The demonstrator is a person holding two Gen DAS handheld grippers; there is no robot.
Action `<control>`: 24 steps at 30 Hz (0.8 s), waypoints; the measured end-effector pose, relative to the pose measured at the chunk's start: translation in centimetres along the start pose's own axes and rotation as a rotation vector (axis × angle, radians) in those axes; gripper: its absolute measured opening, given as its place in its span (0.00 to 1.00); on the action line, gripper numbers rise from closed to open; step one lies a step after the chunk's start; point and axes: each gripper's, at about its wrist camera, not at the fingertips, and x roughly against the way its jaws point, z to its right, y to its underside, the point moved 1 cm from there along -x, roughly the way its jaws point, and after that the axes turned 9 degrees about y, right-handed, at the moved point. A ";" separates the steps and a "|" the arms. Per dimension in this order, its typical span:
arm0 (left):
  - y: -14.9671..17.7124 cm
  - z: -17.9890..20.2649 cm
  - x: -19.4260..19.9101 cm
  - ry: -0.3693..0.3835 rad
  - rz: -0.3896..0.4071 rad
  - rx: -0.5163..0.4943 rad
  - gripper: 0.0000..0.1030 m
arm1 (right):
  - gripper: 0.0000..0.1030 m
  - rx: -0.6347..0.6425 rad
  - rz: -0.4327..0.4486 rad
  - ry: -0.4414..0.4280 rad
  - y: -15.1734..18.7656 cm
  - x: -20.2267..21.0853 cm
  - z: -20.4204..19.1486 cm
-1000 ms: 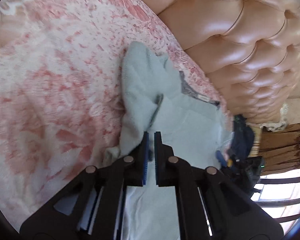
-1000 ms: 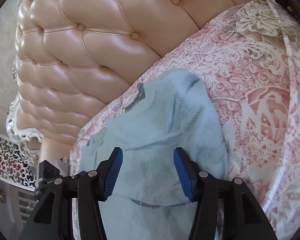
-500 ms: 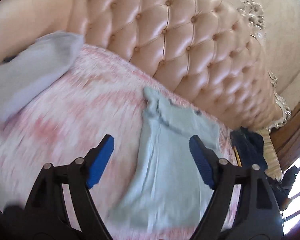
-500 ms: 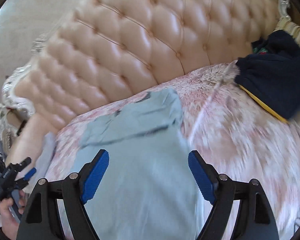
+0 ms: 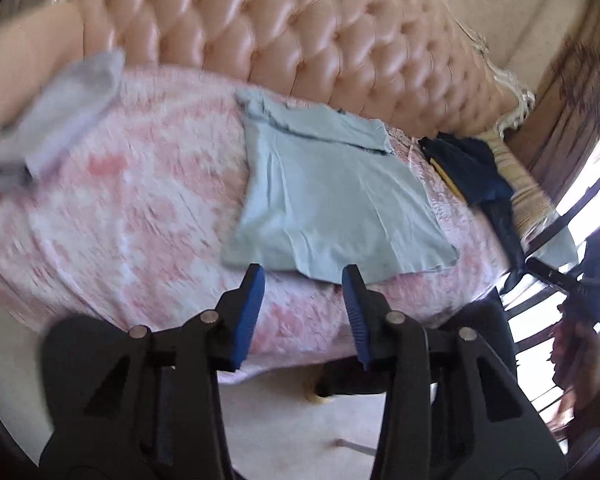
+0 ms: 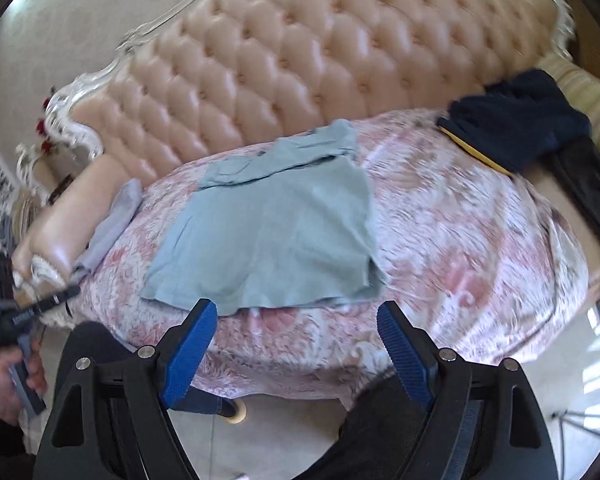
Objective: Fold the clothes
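Two grippers, both mine, hang above the near edge of the sofa seat with nothing between their blue-padded fingers. My left gripper (image 5: 303, 276) has its jaws parted, and my right gripper (image 6: 296, 312) is spread wider still — neither touches any cloth.

The pale blue-grey folded shirt (image 5: 328, 196) lies flat on the pink-and-white floral seat cover (image 5: 120, 208), its top end folded over near the tufted peach leather sofa back (image 5: 300, 36) and its lower hem close to the front edge of the seat, just beyond my fingertips. From the right wrist view the same shirt (image 6: 276, 220) sits left of the seat's middle.

A pale lilac folded cloth (image 5: 68, 108) rests by the left armrest, well apart from the shirt. A dark navy garment with a yellow strip (image 6: 516, 120) is heaped at the right end — apart from the shirt too.
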 end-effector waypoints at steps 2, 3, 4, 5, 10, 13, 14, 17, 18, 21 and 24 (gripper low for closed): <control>0.1 -1.4 -0.5 0.023 -0.007 0.073 0.43 | 0.81 -0.069 -0.010 -0.033 -0.1 -0.4 1.7; 0.2 -2.1 -0.7 0.028 -0.007 0.103 0.43 | 0.81 -0.090 -0.021 -0.041 -0.3 -1.0 2.3; 0.1 -2.5 -0.8 0.029 -0.008 0.114 0.43 | 0.81 -0.102 -0.037 -0.045 -0.6 -2.0 2.9; 0.0 -2.9 -1.0 0.031 -0.010 0.123 0.43 | 0.81 -0.115 -0.053 -0.049 -0.9 -3.0 3.4; -1.6 -5.9 -3.3 0.075 -0.038 0.247 0.43 | 0.81 -0.187 -0.112 -0.073 -2.8 -8.2 4.6; -2.7 -8.0 -5.0 0.089 -0.050 0.319 0.41 | 0.81 -0.219 -0.140 -0.079 -3.4 -10.9 4.8; -2.9 -8.7 -5.6 0.108 -0.055 0.356 0.41 | 0.81 -0.228 -0.156 -0.078 -3.5 -11.9 4.9; -3.1 -10.0 -6.6 0.107 -0.062 0.411 0.41 | 0.81 -0.260 -0.172 -0.080 -3.5 -13.4 5.5; -3.2 -10.3 -6.9 0.100 -0.066 0.421 0.41 | 0.81 -0.268 -0.170 -0.084 -3.5 -13.5 5.7; -2.7 -9.9 -7.9 0.059 -0.101 0.386 0.41 | 0.81 -0.275 -0.178 -0.086 -3.3 -14.1 6.1; -2.3 -8.8 -8.5 0.045 -0.108 0.331 0.41 | 0.81 -0.255 -0.197 -0.072 -2.7 -14.8 6.0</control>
